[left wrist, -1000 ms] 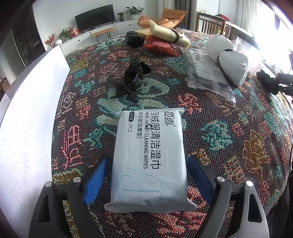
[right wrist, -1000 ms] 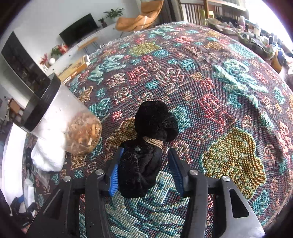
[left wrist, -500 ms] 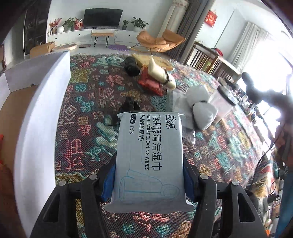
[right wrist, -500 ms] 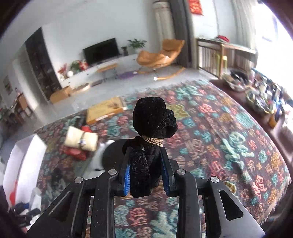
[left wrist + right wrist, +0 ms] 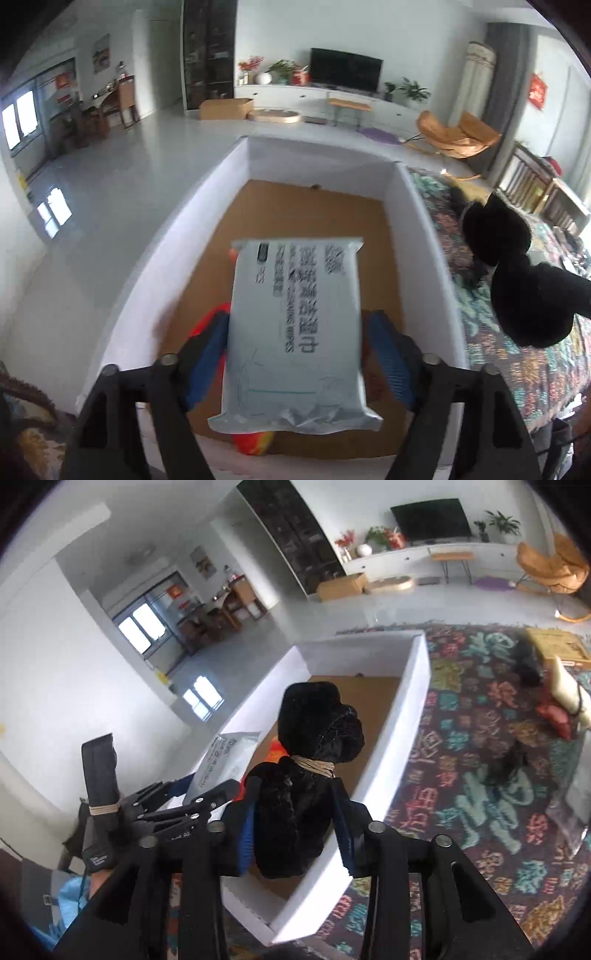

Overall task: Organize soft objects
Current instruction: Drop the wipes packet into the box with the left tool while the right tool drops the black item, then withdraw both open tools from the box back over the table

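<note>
Left wrist view, landmark: white box (image 5: 417,206) with a brown cardboard floor, seen from above; every place below is given against it
Left wrist view, wipes pack: pack of cleaning wipes (image 5: 299,325) is above the box floor and inside the line of its walls, long side running toward the far wall, print blurred
Left wrist view, fingers: left gripper (image 5: 297,321) has just been opening its jaws; they stand wide with the pack between them, and a gap shows at the pad nearer the patterned cloth (image 5: 498,350)
Left wrist view, reason: judged a release over the box so that the pack drops flat onto the floor
Left wrist view, box contents: a red-orange soft item (image 5: 253,443) lies on the floor at the near wall, partly hidden under the pack
Left wrist view, second item: black plush bundle (image 5: 517,280) hangs just outside the box wall on the cloth side
Right wrist view, bundle: it is over the near end of the box, tied at the waist with tan string (image 5: 314,764), its knotted end pointing toward the far wall
Right wrist view, fingers: right gripper (image 5: 293,790) has just been opening its jaws; they stand wide either side of the bundle's lower half and do not appear to press it
Right wrist view, reason: judged the same drop, timed beside the pack so both land in the box
Right wrist view, remaining: a cream roll (image 5: 565,690) on a red item (image 5: 554,716) lies on the cloth well apart from the box, not yet sorted
</note>
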A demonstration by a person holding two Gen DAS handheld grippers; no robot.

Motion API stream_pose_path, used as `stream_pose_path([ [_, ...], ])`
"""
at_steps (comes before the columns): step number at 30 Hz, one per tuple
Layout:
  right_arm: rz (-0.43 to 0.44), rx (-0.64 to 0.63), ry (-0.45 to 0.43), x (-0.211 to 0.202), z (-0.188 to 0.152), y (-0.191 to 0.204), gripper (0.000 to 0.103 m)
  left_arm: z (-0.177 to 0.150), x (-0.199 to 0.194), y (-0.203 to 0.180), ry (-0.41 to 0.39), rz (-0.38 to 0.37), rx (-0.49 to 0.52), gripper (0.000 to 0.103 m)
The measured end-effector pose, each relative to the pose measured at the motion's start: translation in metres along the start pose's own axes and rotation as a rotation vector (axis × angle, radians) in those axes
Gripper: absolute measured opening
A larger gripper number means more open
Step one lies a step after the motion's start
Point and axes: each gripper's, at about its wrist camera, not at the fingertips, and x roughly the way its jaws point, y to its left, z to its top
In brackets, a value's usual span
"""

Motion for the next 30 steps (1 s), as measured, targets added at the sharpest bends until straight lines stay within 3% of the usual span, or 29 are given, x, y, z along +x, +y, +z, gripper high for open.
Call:
stream_pose_path([
  [1,-0.016,0.011,0.023,0.011,-0.005,-0.001,0.076,-0.003,0.005,0.008,0.001,0.035,-0.009,0.094],
  [3,-0.044,0.01,0.024,0.016,-0.015,-0.008,0.076,-0.008,0.011,0.016,-0.003,0.07,-0.024,0.094],
  [7,-0.22,-0.024,-0.069,-0.01,-0.041,-0.035,0.076,-0.012,0.011,0.006,-0.067,0.04,-0.061,0.094],
  [12,-0.605,0.067,-0.13,-0.051,-0.093,-0.121,0.078,-0.011,-0.004,-0.065,-0.123,-0.153,0.012,0.094],
  [16,-0.779,0.224,-0.09,-0.075,-0.142,-0.195,0.078,-0.029,-0.008,-0.158,-0.096,-0.33,0.16,0.099],
  [20,-0.852,0.336,-0.102,-0.106,-0.17,-0.235,0.078,-0.06,0.017,-0.244,-0.008,-0.42,0.289,0.1],
  [23,-0.874,0.351,-0.136,-0.119,-0.174,-0.249,0.078,-0.079,0.056,-0.289,0.061,-0.398,0.349,0.1],
  [30,-0.878,0.36,-0.165,-0.126,-0.177,-0.261,0.08,-0.095,0.12,-0.316,0.135,-0.336,0.368,0.1],
])
